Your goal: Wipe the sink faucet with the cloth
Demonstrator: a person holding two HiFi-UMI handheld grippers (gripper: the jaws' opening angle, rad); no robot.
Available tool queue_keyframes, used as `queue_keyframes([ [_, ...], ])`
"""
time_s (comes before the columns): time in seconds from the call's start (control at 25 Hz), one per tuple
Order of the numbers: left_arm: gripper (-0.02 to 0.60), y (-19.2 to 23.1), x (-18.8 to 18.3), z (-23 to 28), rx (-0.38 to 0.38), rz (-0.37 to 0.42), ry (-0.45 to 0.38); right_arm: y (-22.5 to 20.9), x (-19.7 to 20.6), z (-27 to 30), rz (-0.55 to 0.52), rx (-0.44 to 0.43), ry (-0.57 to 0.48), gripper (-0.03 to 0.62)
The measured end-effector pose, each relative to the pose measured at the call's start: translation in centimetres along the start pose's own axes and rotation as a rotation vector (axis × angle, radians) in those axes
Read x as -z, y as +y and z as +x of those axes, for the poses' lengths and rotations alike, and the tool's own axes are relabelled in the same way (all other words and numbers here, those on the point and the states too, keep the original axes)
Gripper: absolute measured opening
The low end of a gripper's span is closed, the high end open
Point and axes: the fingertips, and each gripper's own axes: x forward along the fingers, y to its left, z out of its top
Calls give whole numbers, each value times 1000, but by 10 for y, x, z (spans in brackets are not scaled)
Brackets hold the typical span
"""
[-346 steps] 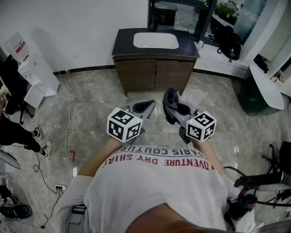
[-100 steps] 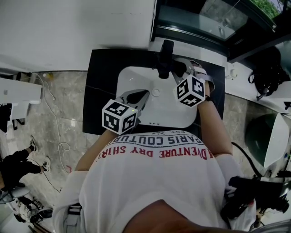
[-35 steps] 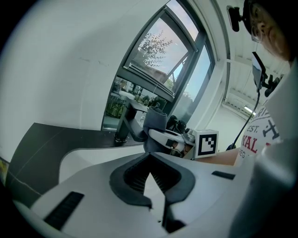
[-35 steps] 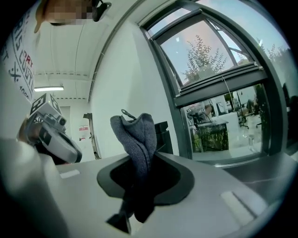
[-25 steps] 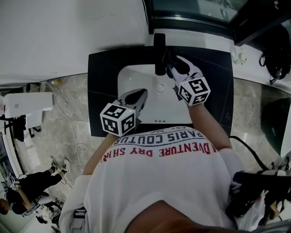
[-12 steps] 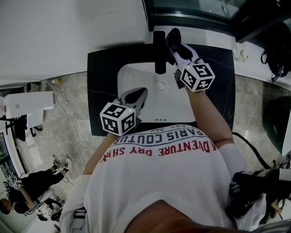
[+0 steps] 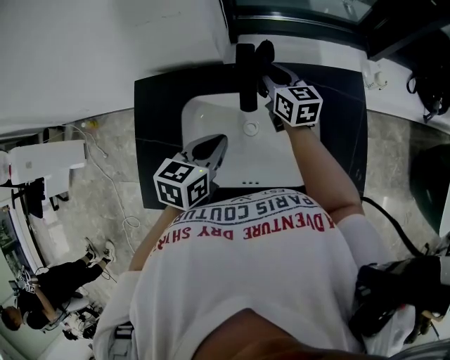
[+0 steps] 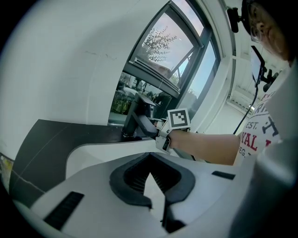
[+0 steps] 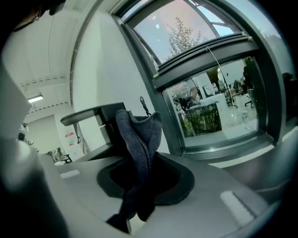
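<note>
A black faucet [image 7: 246, 76] stands at the back of the white sink [image 7: 211, 116], set in a black countertop [image 7: 158, 119]. My right gripper [image 7: 270, 67] is shut on a dark grey cloth [image 7: 265, 50], which presses against the faucet's right side near its back end. In the right gripper view the cloth [image 9: 138, 144] hangs folded between the jaws, with the faucet [image 9: 93, 117] just behind it. My left gripper [image 7: 218, 144] hovers over the basin's left front, shut and holding nothing. The left gripper view shows the faucet [image 8: 134, 120] with the right gripper [image 8: 159, 132] against it.
A white wall and a dark window frame [image 7: 302, 17] rise right behind the counter. A small object [image 7: 371, 70] sits on the white ledge to the right. A white unit [image 7: 42, 158] stands on the floor at the left, and a person [image 7: 42, 285] is further down.
My right gripper has slid with the cloth along the faucet's right side toward the wall. The left gripper has stayed where it was.
</note>
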Motion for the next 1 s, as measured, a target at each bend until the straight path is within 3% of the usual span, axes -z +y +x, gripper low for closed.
queue_keyframes([
  [0.24, 2, 1, 3, 0, -6, 0, 8, -13, 29, 10, -2, 68, 123, 78],
  [0.48, 2, 1, 3, 1, -4, 3, 11, -11, 26, -3, 7, 40, 112, 78],
  [0.76, 2, -7, 3, 10, 16, 10, 19, 3, 18, -44, 358, -132, -114, 78],
  [1.0, 1, -7, 4, 10, 10, 19, 23, 19, 39, -38, 602, -271, -150, 78],
])
